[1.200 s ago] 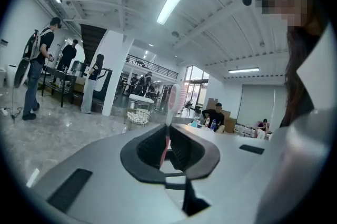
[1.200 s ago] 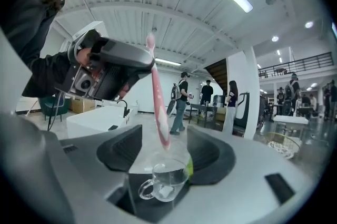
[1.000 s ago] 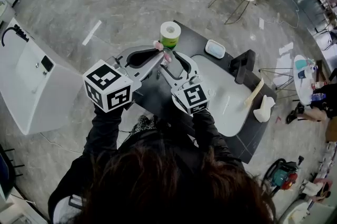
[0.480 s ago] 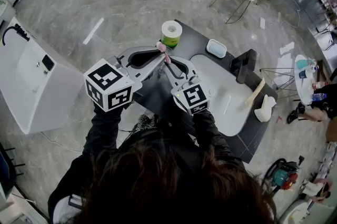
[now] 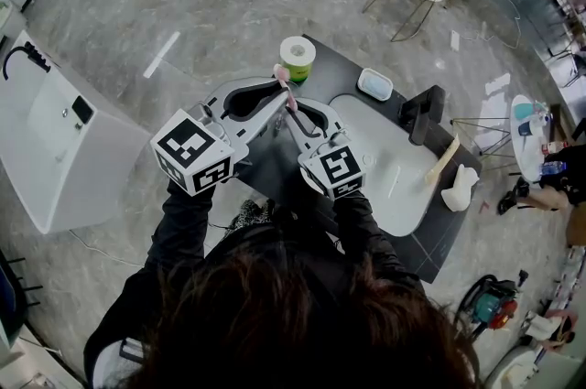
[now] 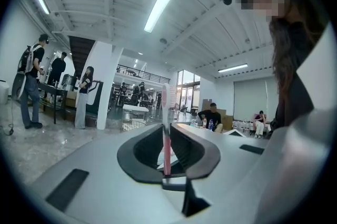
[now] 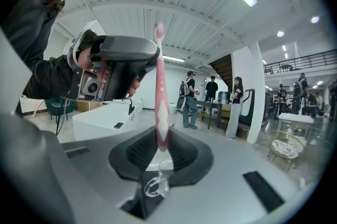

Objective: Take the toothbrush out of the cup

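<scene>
A pink toothbrush (image 5: 286,87) stands upright in the air between my two grippers, above the dark table. My left gripper (image 5: 280,96) is shut on it, and in the left gripper view the bristled head (image 6: 168,97) rises above the jaws (image 6: 167,138). My right gripper (image 5: 294,110) comes from the other side. Its jaws (image 7: 160,153) are closing, with the pads pressing on the toothbrush handle (image 7: 160,91). A clear plastic loop (image 7: 156,182) shows just below that grip. I cannot make out a cup.
A green-wrapped paper roll (image 5: 297,58) stands at the table's far edge behind the grippers. To the right lie a white basin top (image 5: 389,172), a small white tray (image 5: 374,84), a black box (image 5: 424,114) and a wooden brush (image 5: 443,160). People stand farther off.
The right gripper's jaws, wide open a second ago, have closed onto the toothbrush. The left gripper has rolled slightly and kept its grip. Neither hand has shifted place.
</scene>
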### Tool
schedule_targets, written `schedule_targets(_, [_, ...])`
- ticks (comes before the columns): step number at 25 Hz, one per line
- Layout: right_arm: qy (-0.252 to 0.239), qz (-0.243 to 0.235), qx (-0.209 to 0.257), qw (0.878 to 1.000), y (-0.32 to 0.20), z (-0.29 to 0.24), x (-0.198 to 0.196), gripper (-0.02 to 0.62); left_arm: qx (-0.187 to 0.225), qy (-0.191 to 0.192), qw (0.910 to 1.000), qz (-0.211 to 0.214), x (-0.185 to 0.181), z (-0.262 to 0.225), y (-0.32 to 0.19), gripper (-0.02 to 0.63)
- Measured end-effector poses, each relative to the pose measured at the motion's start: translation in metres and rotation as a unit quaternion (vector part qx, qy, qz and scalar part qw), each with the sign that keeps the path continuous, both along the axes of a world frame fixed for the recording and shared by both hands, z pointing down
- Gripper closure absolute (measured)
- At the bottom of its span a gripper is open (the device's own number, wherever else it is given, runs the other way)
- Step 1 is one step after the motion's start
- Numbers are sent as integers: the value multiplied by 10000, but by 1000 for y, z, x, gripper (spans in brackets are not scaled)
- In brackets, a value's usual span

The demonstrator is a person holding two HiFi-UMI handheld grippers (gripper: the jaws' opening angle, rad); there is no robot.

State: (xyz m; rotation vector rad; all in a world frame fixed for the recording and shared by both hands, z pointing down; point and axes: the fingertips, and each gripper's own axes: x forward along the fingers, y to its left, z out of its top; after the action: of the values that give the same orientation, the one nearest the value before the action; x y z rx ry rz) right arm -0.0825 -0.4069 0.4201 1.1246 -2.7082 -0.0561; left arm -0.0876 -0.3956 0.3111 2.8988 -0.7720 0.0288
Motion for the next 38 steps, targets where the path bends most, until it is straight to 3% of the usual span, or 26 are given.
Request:
schedule_targets(10, [-1, 308, -23, 9995, -3, 1, 14, 537, 276, 98, 9991, -298, -11, -1, -5, 569])
schedule_targets(16, [-89, 578, 25, 9983, -6, -7, 30, 537, 490, 46, 9961, -730, -19, 10, -14, 571])
schedule_targets(25, [-340, 892, 189, 9953, -6, -29, 51, 537, 483, -156, 9930, -1065, -22, 31, -20, 598])
schedule_targets(38, [-509, 942, 468, 9931, -1, -52, 56, 537, 693, -469, 9829, -1643, -30, 46, -27, 600])
